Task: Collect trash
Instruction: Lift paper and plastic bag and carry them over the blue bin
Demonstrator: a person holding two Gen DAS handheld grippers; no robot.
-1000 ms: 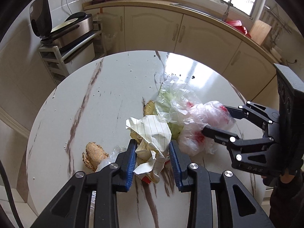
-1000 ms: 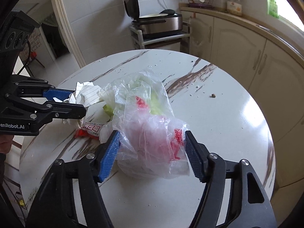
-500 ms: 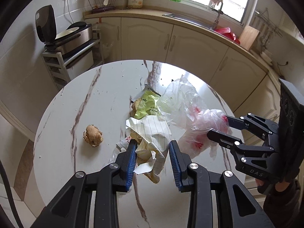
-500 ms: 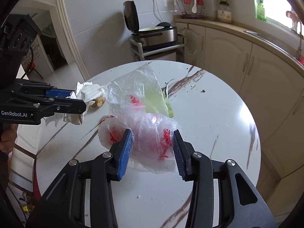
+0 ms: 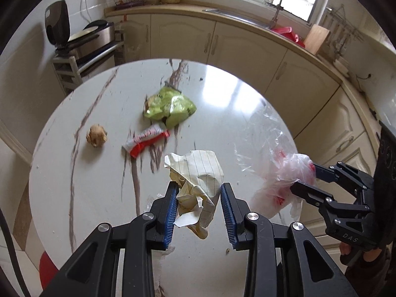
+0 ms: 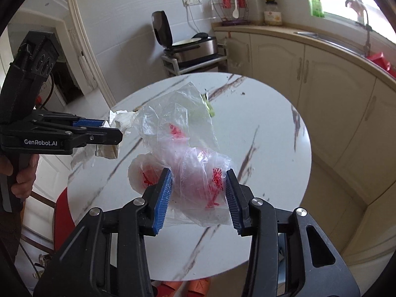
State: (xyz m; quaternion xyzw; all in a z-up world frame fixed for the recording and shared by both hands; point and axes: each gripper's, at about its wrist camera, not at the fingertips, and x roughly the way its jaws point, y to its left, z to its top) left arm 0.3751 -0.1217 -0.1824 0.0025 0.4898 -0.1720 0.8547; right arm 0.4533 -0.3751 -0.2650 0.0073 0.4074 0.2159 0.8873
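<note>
Trash still lies on the round white marble tabletop (image 5: 81,193). Largest is the clear plastic bag with red print (image 6: 198,173): your right gripper (image 6: 198,193) has its fingers clamped on it, clear of the tabletop; it is light, limp and slippery, so grip bunched folds. Your left gripper (image 5: 198,208) has its fingers pinched on the crumpled lined paper (image 5: 198,180), light and easily torn. Far on the tabletop lie a green crinkly snack packet (image 5: 170,106), nearer it a red-and-white wrapper (image 5: 146,141), and left a brown lump (image 5: 96,136), too blurred to identify. You can see no bin.
</note>
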